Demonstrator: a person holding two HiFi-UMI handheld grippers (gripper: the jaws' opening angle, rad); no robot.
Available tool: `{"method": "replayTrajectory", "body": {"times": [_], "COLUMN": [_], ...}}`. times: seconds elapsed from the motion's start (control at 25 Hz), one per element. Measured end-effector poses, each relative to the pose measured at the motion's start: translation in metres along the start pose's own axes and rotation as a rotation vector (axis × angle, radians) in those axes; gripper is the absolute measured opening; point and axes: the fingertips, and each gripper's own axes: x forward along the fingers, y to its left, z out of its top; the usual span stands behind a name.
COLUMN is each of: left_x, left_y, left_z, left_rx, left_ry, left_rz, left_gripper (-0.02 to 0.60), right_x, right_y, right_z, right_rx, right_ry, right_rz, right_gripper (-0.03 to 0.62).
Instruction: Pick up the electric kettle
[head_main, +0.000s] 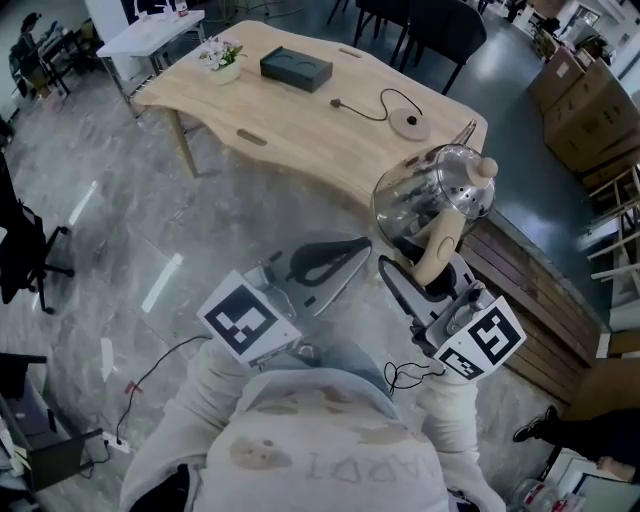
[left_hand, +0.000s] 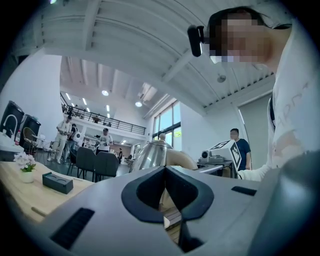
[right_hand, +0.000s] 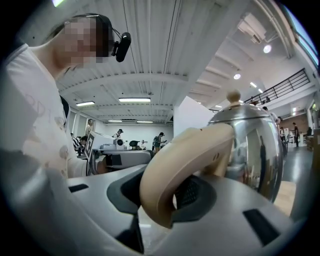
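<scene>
One kettle (head_main: 432, 190), contents unclear, is pinched by the right tool (head_main: 420, 262); left tool (head_main: 355, 248) pressed together, empty.

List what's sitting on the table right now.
On the table: a small flowerpot, a dark box, and the round kettle base with its cord. The kettle covers the table's near corner, so anything there can't be seen.

Silver kettle (head_main: 425, 195), cream handle (head_main: 441, 243); pale wood table (head_main: 300, 125); grey marbled floor (head_main: 120, 230)
</scene>
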Motion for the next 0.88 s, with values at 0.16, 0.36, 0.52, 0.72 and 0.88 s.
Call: {"method": "replayTrajectory", "body": {"times": [0.16, 0.36, 0.52, 0.72, 0.88], "left_x": [-0.003, 0.001, 0.008, 0.012, 0.016], "left_y": [-0.017, -0.042, -0.068, -0.075, -0.074], "left_z": [0.0, 0.007, 0.006, 0.005, 0.008], "left_rx": [0.007, -0.017, -0.018, -0.031, -0.035], "left_ry": [0.008, 0.001, 0.004, 0.014, 0.02], "left_rz": [-0.028, -0.046, -0.06, -0.074, -0.076], "left_gripper": [0.011, 0.011, 0.012, 0.011, 0.012], "right_x": [-0.014, -0.037, -0.064, -0.07, -0.072], "right_y": [0.011, 0.027, 0.038, 0.041, 0.041], "right_z": [0.005, 0.01, 0.011, 0.009, 0.008], "right_rx": [0.009, 0.007, -0.005, -0.014, -0.011], "right_ry": [-0.032, -0.054, -0.046, -0.019, -0.006], "right_rz": [-0.021, -0.032, -0.041, -0.053, -0.039], "right_gripper": [0.123, 0.123, 0.121, 0.121, 0.121]}}
